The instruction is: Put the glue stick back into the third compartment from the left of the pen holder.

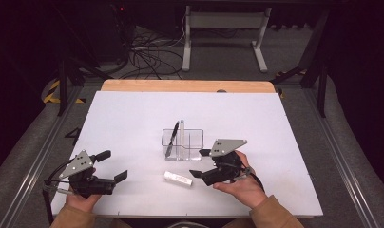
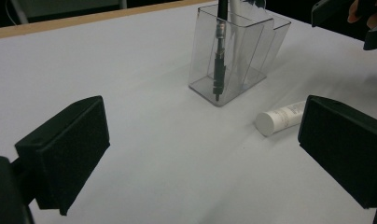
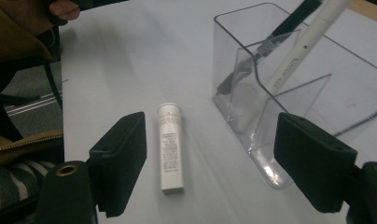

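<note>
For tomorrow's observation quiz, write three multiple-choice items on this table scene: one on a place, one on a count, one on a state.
1. Where does the white tube lie?
A inside the organiser
B on the table in front of the clear organiser
C in a claw

2. How many pens stand in the organiser?
A one
B two
C four

3. The right claw is:
A open
B shut on the tube
C shut on a pen

Answers: 1 B, it lies flat on the white table; 2 B, a black pen and a white pen; 3 A, jaws apart, holding nothing.
</note>
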### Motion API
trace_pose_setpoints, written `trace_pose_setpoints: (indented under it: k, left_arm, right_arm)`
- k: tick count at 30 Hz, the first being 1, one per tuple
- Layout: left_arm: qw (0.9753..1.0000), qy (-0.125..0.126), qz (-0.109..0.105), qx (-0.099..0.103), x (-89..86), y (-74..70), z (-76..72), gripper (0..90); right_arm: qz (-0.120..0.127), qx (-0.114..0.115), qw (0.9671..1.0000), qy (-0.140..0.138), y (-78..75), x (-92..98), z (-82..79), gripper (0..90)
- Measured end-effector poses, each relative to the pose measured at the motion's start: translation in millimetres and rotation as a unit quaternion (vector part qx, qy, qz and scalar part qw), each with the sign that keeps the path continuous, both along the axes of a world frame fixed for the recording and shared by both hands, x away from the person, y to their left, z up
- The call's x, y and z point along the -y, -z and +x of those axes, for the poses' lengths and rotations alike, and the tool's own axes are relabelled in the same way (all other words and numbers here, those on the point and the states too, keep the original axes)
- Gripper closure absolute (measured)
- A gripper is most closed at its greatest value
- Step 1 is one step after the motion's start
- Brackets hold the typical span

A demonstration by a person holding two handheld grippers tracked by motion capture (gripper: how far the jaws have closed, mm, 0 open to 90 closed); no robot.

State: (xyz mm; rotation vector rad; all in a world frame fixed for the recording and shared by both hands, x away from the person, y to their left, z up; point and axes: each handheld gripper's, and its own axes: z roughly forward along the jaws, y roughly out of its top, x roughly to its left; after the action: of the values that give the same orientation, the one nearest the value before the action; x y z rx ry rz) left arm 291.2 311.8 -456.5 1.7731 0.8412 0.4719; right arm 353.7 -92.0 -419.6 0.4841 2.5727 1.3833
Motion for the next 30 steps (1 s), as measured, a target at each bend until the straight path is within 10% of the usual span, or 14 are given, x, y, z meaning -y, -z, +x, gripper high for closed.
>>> trace_pose_setpoints:
  k: [16,30]
  left_arm:
    - [1.0,-0.007,0.002,-0.003,-1.1,1.7,-0.6,2.7]
    - [0.9999,-0.006,0.007,-0.005,-0.4,3.3,1.7,2.7]
  right_arm:
    - [-0.068,-0.032,0.9969,-0.024,8.9,-43.0,6.1,33.3]
    - [-0.147,-0.046,0.9875,-0.034,12.7,-71.4,14.4,38.8]
